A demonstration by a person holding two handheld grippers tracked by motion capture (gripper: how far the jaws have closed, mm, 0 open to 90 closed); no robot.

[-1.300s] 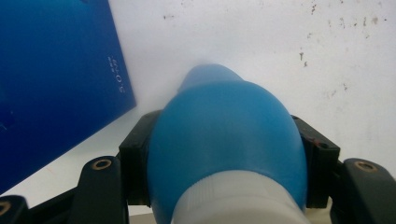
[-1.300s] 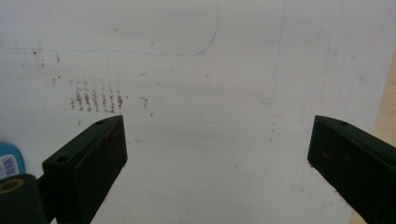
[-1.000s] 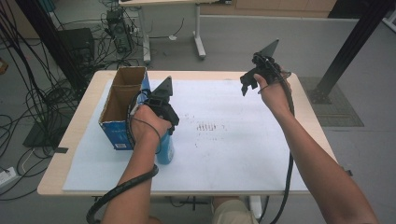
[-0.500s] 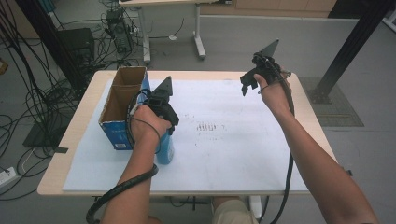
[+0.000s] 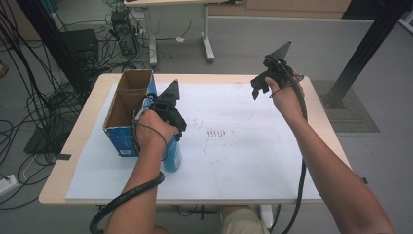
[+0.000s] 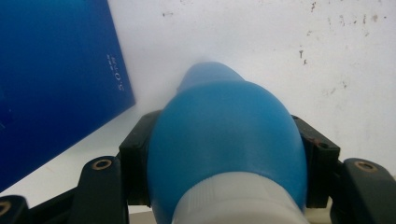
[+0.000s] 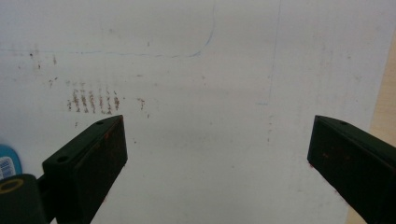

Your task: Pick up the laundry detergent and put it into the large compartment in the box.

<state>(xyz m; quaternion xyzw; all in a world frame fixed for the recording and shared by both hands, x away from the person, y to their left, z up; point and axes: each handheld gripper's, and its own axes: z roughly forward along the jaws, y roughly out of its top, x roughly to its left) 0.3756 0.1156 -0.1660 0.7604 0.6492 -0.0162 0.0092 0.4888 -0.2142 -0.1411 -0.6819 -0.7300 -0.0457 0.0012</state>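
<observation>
Jaws of my left gripper clench the blue bottle on both sides; I hold it upright on the white sheet, just beside the blue cardboard box. I see my right gripper raised over the sheet's far right part, its jaws spread wide with nothing between them.
</observation>
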